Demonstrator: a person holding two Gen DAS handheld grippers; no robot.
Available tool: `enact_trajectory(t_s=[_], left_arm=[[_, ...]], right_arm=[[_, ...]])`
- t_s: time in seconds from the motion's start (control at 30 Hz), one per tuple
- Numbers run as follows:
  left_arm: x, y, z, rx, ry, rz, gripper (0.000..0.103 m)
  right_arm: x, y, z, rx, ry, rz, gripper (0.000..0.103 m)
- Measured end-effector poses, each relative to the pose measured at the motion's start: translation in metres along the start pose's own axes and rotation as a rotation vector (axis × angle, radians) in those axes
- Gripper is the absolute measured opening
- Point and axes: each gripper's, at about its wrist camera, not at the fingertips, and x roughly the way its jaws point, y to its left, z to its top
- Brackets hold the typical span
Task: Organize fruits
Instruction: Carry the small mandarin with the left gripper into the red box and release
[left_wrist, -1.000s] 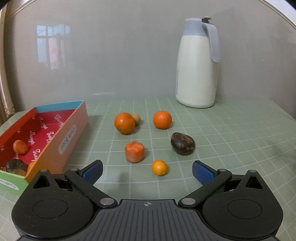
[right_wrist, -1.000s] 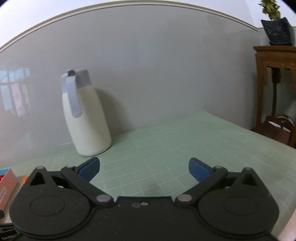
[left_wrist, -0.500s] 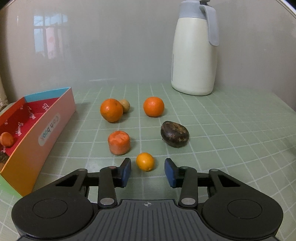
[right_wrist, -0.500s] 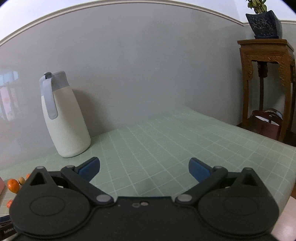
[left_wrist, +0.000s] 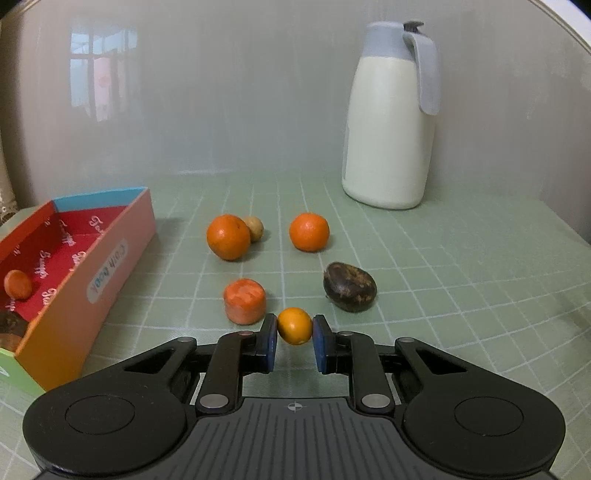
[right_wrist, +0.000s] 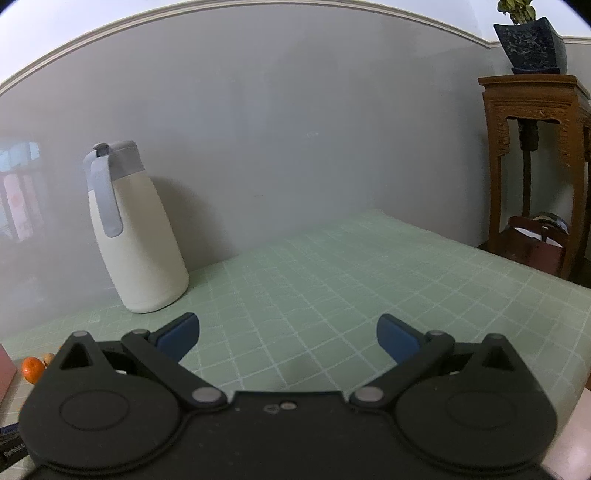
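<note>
1. The left gripper (left_wrist: 294, 338) has just been closing its jaws: a second ago they stood wide with the small orange fruit (left_wrist: 294, 326) lying ahead of them on the desk (left_wrist: 443, 295); now the two blue pads press on the fruit's left and right flanks, so it sits squeezed between the jaw tips.
2. Judged from this, the pick step for this fruit is made and what remains is to carry it to the box (left_wrist: 110, 266), which lies to the left of the jaws with its open top showing a red lining and a piece of orange fruit (left_wrist: 17, 284) already inside.
3. Whether the held fruit has left the desk cannot be told.
4. The held fruit is slightly oval; its long axis appears tilted, running from upper left to lower right across the gap between the jaws, with neither end clearly marked as a stem end.
5. Left to right ahead of the jaws: the cut orange piece (left_wrist: 244, 301) just beyond the left jaw, a round orange (left_wrist: 228, 237) with a small tan fruit (left_wrist: 254, 229) touching it farther on, a second round orange (left_wrist: 308, 232), and the dark brown fruit (left_wrist: 349, 287) beyond the right jaw.
6. The right gripper (right_wrist: 288, 336) hangs over bare desk with its jaws spread wide and nothing between them, near the white jug (right_wrist: 136, 243).
</note>
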Motion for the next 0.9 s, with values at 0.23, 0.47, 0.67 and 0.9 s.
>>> enact_trajectory(t_s=[0.23,0.47,0.67,0.9], left_arm=[[-0.017,0.018,0.005,-0.007,-0.034,0.011,0.020],[-0.035,0.044,0.008,-0.020,-0.064,0.045,0.020],[-0.043,0.067,0.009,-0.033,-0.077,0.075,0.020],[-0.050,0.090,0.009,-0.051,-0.091,0.113,0.020]], right_arm=[[-0.002,0.014,-0.002,-0.004,0.008,0.025,0.103],[-0.002,0.034,-0.005,-0.019,0.019,0.052,0.103],[-0.002,0.054,-0.008,-0.035,0.032,0.078,0.103],[-0.001,0.068,-0.012,-0.047,0.039,0.099,0.103]])
